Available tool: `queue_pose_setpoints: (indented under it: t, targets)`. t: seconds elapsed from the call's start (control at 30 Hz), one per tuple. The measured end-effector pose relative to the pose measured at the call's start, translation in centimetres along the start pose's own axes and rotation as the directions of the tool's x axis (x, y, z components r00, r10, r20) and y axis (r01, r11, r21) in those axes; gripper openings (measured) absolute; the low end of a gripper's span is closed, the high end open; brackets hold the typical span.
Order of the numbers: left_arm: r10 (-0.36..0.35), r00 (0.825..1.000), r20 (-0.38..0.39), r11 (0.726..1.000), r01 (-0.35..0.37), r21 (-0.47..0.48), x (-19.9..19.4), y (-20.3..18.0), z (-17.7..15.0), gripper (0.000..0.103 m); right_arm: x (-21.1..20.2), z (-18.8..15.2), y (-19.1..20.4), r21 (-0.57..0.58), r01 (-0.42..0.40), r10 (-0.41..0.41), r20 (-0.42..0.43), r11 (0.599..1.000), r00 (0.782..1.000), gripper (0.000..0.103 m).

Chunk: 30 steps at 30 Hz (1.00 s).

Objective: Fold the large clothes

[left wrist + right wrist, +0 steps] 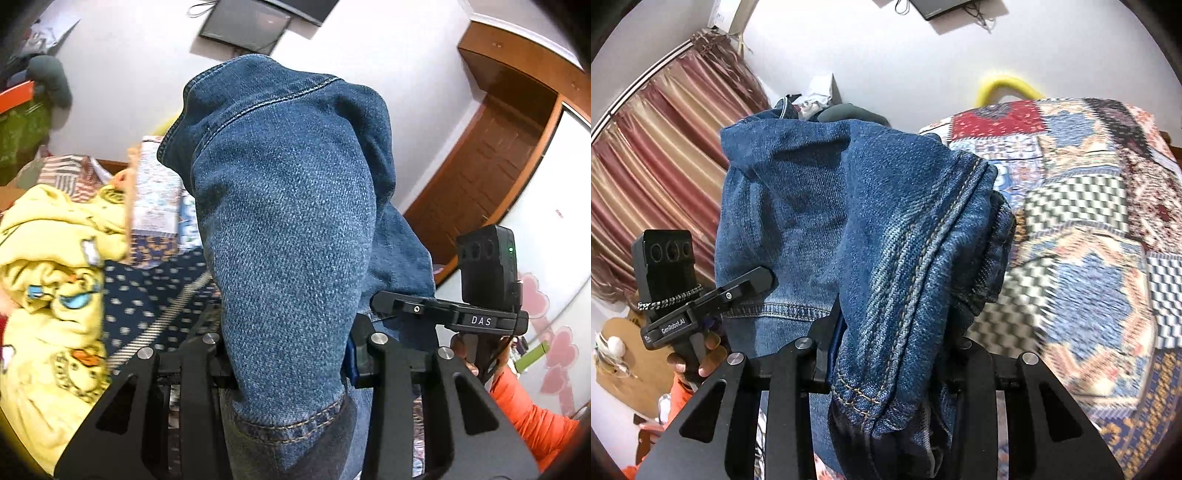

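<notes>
Blue denim jeans [288,184] hang lifted in the air, bunched over both grippers. In the left wrist view my left gripper [286,343] is shut on a thick fold of a leg near its stitched hem, and the cloth hides the fingertips. In the right wrist view my right gripper [894,332] is shut on another bunched part of the jeans [831,203] along a double-stitched seam. The right gripper's body [480,317] shows beside the denim in the left view. In the right view the left gripper's body [701,306] shows with a hand [698,365] on its handle.
A patchwork quilt [1089,221] covers the bed below. A yellow printed cloth [55,277] lies heaped on a navy dotted cloth [155,291] at the left. A striped curtain [665,147], a wooden door [498,147] and an orange sleeve [528,413] are around.
</notes>
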<state>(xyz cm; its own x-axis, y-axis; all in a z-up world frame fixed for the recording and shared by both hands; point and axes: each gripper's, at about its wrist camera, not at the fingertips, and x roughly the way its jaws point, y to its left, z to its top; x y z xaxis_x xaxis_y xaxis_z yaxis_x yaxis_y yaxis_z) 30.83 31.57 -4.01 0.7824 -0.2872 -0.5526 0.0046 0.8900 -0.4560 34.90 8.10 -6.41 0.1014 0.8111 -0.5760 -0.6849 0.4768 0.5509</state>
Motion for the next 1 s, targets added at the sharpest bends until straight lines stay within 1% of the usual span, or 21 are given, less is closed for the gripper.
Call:
queue_pose_setpoints:
  t: [0.07, 0.13, 0.23, 0.3, 0.33, 0.4, 0.47, 0.53, 0.57, 0.6, 0.63, 0.7, 0.73, 0.77, 0.8, 0.83, 0.9, 0.97, 1.0]
  targets:
    - [0.018, 1.000, -0.015, 1.000, -0.018, -0.020, 0.6, 2.1, 0.1, 0.039, 2.3, 0.4, -0.1, 0.015, -0.005, 0.005, -0.018, 1.000, 1.000, 0.033]
    - [0.029, 0.999, -0.037, 0.998, -0.031, -0.052, 2.1, 4.8, -0.3, 0.039, 4.9, 0.6, -0.7, 0.039, -0.006, 0.008, -0.047, 0.999, 0.999, 0.033]
    - [0.034, 0.996, -0.086, 0.991, -0.045, -0.129, 4.9, 8.9, -0.7, 0.039, 8.9, 0.6, -2.1, 0.082, 0.010, -0.002, -0.090, 0.997, 0.996, 0.033]
    - [0.035, 0.992, -0.123, 0.982, -0.057, -0.179, 7.4, 12.1, -1.2, 0.039, 11.3, 0.6, -3.3, 0.108, 0.034, -0.020, -0.120, 0.994, 0.993, 0.033]
    - [0.035, 0.989, -0.140, 0.978, -0.063, -0.197, 8.0, 12.9, -1.5, 0.039, 12.7, 0.9, -4.0, 0.121, 0.047, -0.030, -0.137, 0.991, 0.990, 0.033]
    - [0.030, 0.981, -0.191, 0.960, -0.081, -0.267, 10.9, 16.1, -2.6, 0.039, 15.2, 1.0, -5.8, 0.148, 0.073, -0.046, -0.178, 0.986, 0.983, 0.032]
    - [0.030, 0.974, -0.225, 0.943, -0.103, -0.317, 12.8, 18.5, -3.6, 0.044, 17.0, 1.1, -7.3, 0.175, 0.079, -0.041, -0.209, 0.981, 0.977, 0.032]
    - [0.039, 0.974, -0.225, 0.931, -0.117, -0.346, 13.6, 19.9, -4.3, 0.053, 18.3, 1.5, -8.7, 0.194, 0.071, -0.022, -0.244, 0.978, 0.970, 0.034]
    - [0.037, 0.975, -0.220, 0.926, -0.116, -0.358, 13.7, 20.3, -4.5, 0.055, 18.7, 1.5, -9.1, 0.201, 0.067, -0.013, -0.260, 0.977, 0.965, 0.035]
    - [0.041, 0.974, -0.224, 0.928, -0.120, -0.353, 13.9, 20.4, -4.8, 0.059, 19.0, 1.7, -9.5, 0.199, 0.067, -0.010, -0.275, 0.978, 0.961, 0.037]
    - [0.056, 0.971, -0.232, 0.932, -0.135, -0.338, 13.7, 20.1, -4.8, 0.065, 19.0, 1.5, -9.2, 0.184, 0.071, -0.015, -0.289, 0.980, 0.957, 0.040]
    - [0.114, 0.962, -0.247, 0.940, -0.185, -0.285, 13.1, 19.1, -5.1, 0.070, 18.8, 1.2, -8.8, 0.144, 0.080, -0.032, -0.313, 0.986, 0.949, 0.042]
    - [0.130, 0.960, -0.250, 0.944, -0.196, -0.265, 12.8, 18.6, -5.3, 0.072, 18.4, 1.0, -8.4, 0.121, 0.086, -0.044, -0.314, 0.989, 0.948, 0.047]
    - [0.156, 0.953, -0.259, 0.947, -0.219, -0.235, 12.4, 17.8, -5.6, 0.072, 17.8, 0.9, -8.1, 0.086, 0.112, -0.080, -0.306, 0.990, 0.949, 0.051]
    - [0.171, 0.950, -0.261, 0.949, -0.230, -0.216, 11.9, 17.1, -5.9, 0.074, 17.5, 0.8, -7.7, 0.061, 0.138, -0.114, -0.299, 0.989, 0.948, 0.061]
    - [0.188, 0.946, -0.265, 0.949, -0.244, -0.200, 11.5, 16.5, -6.2, 0.076, 16.8, 0.5, -7.2, 0.027, 0.173, -0.158, -0.284, 0.985, 0.946, 0.068]
    - [0.233, 0.933, -0.273, 0.946, -0.283, -0.160, 10.8, 15.5, -7.2, 0.076, 15.7, 0.1, -6.5, -0.032, 0.220, -0.220, -0.260, 0.975, 0.940, 0.070]
    - [0.281, 0.923, -0.261, 0.939, -0.321, -0.123, 9.4, 14.3, -7.9, 0.077, 15.0, -0.3, -5.8, -0.085, 0.250, -0.264, -0.248, 0.964, 0.932, 0.071]
    - [0.291, 0.923, -0.251, 0.938, -0.326, -0.115, 9.1, 14.1, -8.3, 0.077, 14.4, -0.7, -5.4, -0.116, 0.267, -0.288, -0.243, 0.957, 0.926, 0.072]
